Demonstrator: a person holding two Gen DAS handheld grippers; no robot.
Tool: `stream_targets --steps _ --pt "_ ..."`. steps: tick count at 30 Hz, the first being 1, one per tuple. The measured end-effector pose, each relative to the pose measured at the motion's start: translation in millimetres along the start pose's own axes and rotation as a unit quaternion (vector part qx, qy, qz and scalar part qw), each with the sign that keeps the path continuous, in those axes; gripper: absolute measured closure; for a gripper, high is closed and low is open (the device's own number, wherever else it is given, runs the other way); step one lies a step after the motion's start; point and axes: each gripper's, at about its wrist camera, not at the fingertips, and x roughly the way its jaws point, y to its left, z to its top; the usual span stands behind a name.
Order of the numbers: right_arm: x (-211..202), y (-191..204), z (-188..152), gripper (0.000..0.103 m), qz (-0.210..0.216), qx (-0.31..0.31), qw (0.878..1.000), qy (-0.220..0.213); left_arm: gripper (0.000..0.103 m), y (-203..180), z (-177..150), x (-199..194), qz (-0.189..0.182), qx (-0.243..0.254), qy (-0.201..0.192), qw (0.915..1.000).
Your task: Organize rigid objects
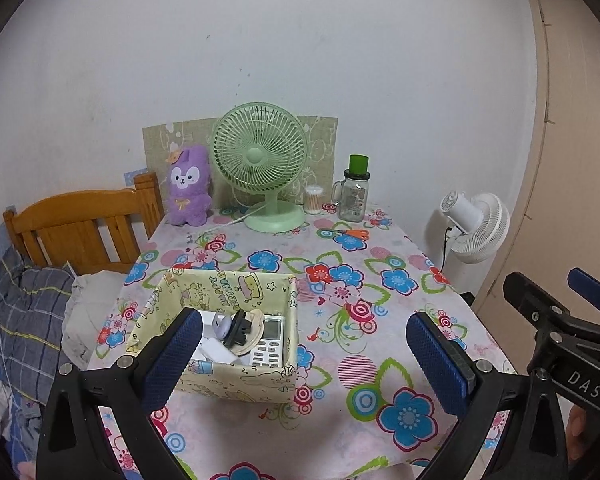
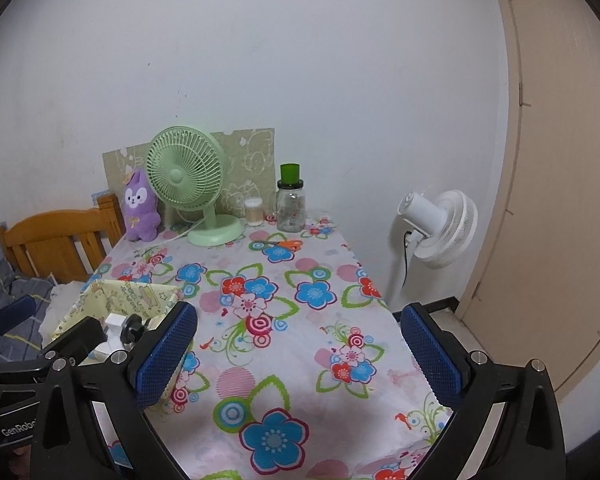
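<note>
A yellow patterned fabric box [image 1: 236, 380] sits on the flowered tablecloth [image 1: 380, 292] at the near left. Inside it lie a white remote control [image 1: 269, 345], a black-and-beige round piece [image 1: 242, 326] and white blocks [image 1: 216, 350]. My left gripper [image 1: 306, 364] is open and empty, held above the table just in front of the box. My right gripper [image 2: 300, 356] is open and empty, to the right of the box [image 2: 116, 300], over the table's near right part. The right gripper also shows at the right edge of the left wrist view [image 1: 560, 308].
At the table's back stand a green desk fan [image 1: 262, 168], a purple plush toy [image 1: 190, 192], a cotton-swab jar [image 1: 314, 199] and a glass jar with green lid [image 1: 354, 192]. Orange-handled scissors [image 1: 350, 233] lie near them. A white floor fan [image 1: 474, 222] stands right; a wooden bedhead [image 1: 80, 228] left.
</note>
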Motion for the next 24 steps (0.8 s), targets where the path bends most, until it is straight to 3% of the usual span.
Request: stream_targets --steps 24 --pt "-7.0 -4.3 -2.7 0.000 -0.007 0.005 1.000 -0.009 0.000 -4.4 2.4 -5.0 -0.004 0.000 -0.001 1.0000"
